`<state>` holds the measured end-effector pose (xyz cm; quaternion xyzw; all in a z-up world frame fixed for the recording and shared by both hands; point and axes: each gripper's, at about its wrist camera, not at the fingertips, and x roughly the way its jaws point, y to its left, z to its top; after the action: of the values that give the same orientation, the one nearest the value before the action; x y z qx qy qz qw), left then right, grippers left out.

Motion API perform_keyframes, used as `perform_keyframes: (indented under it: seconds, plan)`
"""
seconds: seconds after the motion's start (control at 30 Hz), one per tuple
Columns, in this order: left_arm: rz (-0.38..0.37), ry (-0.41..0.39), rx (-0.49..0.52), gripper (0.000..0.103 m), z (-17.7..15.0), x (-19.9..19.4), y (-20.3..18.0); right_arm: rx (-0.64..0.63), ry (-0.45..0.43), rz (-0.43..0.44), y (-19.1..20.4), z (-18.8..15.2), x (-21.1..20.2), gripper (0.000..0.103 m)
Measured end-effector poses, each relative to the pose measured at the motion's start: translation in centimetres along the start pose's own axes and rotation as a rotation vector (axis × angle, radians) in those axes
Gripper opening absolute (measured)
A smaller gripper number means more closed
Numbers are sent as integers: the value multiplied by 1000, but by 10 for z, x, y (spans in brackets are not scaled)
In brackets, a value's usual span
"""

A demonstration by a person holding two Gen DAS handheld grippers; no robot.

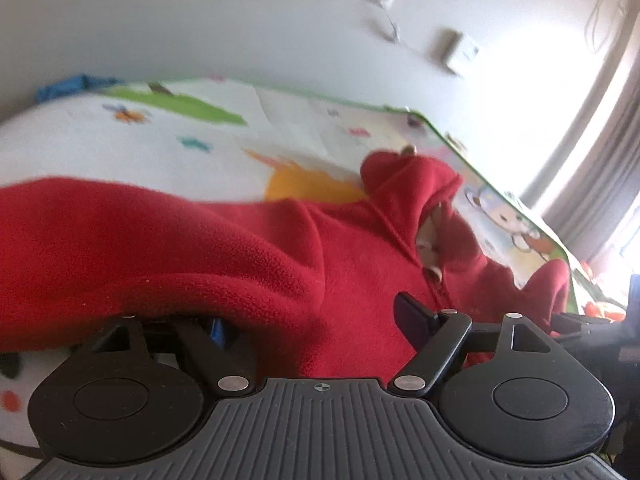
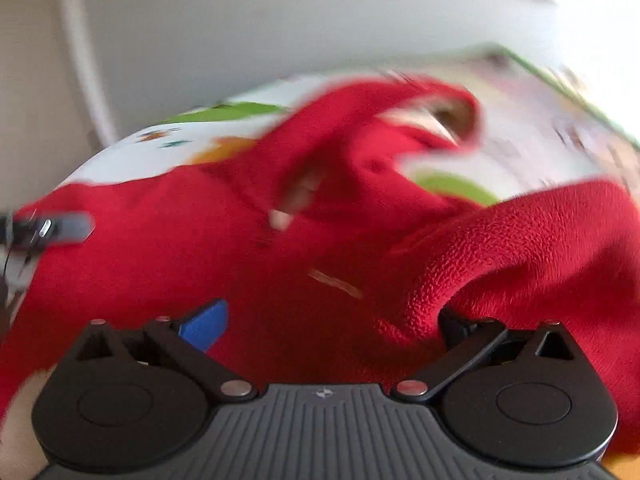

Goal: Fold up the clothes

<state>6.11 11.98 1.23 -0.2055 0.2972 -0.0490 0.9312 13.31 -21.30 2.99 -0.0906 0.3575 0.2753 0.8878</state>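
White wall rises behind a colourful cartoon-printed play mat (image 1: 168, 136) with a green border, and on that mat lies the red fleece hooded top (image 1: 340, 264) I am folding. Its hood (image 1: 408, 176) sits at the far end, showing a pale lining, and wooden toggle buttons (image 1: 434, 274) run down the front.

My left hand-held gripper (image 1: 316, 320) reaches low along the garment with its fingers spread wide apart. A thick fold of the red fleece is draped over the finger on the left, hiding all but a sliver of its blue pad, while the black finger (image 1: 416, 320) on the right rests against the front of the top. Whether any cloth is pinched I cannot tell; the jaws themselves stand open.

My right hand-held gripper (image 2: 332, 324) is likewise spread, its blue-padded finger (image 2: 206, 324) bare on the left side and the opposite finger tucked under a raised fold of fleece (image 2: 520, 248). That view is blurred, so finer detail is lost. The tip of my other gripper shows at its left edge, lying on the red cloth.

Farther out, in the left wrist view, grey curtains (image 1: 600, 152) hang beside a bright window, and a blue object (image 1: 64, 86) sits beyond the mat's far corner, too blurred to identify.
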Motion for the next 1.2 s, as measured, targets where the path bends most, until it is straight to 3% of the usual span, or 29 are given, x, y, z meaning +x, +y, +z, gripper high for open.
perform_keyframes:
  seconds: [0.07,0.23,0.27,0.3,0.33,0.4,0.57,0.6,0.63,0.67,0.7,0.77,0.87,0.93,1.0,1.1,1.2]
  plan:
    - [41,-27,6,83,2,-11,0,-59,-12,-15,16,3,3,103]
    - [62,-63,81,80,-8,-44,-13,23,-32,-47,-17,-13,-32,100]
    - [71,-66,112,79,-13,-50,-18,45,-32,-79,-29,-21,-43,95]
    - [81,-64,140,77,-18,-54,-21,68,-21,-102,-39,-27,-53,78]
    - [80,-60,154,76,-20,-58,-24,103,2,-99,-52,-32,-60,68]
    - [73,-53,177,71,-25,-66,-29,173,39,-87,-75,-44,-77,61]
    - [54,-61,227,51,-31,-89,-41,155,24,-189,-83,-68,-133,61]
    - [52,-59,232,51,-33,-94,-42,154,11,-186,-80,-72,-146,65]
    - [52,-53,237,51,-35,-98,-43,149,4,-169,-77,-77,-161,79]
    - [52,-38,245,57,-38,-102,-44,143,-2,-151,-74,-81,-176,85]
    - [50,-10,256,78,-41,-105,-45,125,4,-136,-68,-87,-188,88]
    - [36,72,295,96,-52,-112,-49,80,36,-102,-54,-100,-206,88]
    - [20,156,414,95,-73,-132,-60,38,101,-44,-29,-125,-226,87]
    - [14,176,478,95,-85,-149,-68,19,118,-3,-13,-137,-231,78]
    - [-4,185,533,95,-97,-167,-75,-4,122,35,3,-147,-234,76]
    - [2,210,609,95,-115,-182,-82,-28,123,26,12,-155,-224,70]
    - [65,231,668,88,-130,-182,-85,-99,136,-74,18,-160,-207,70]
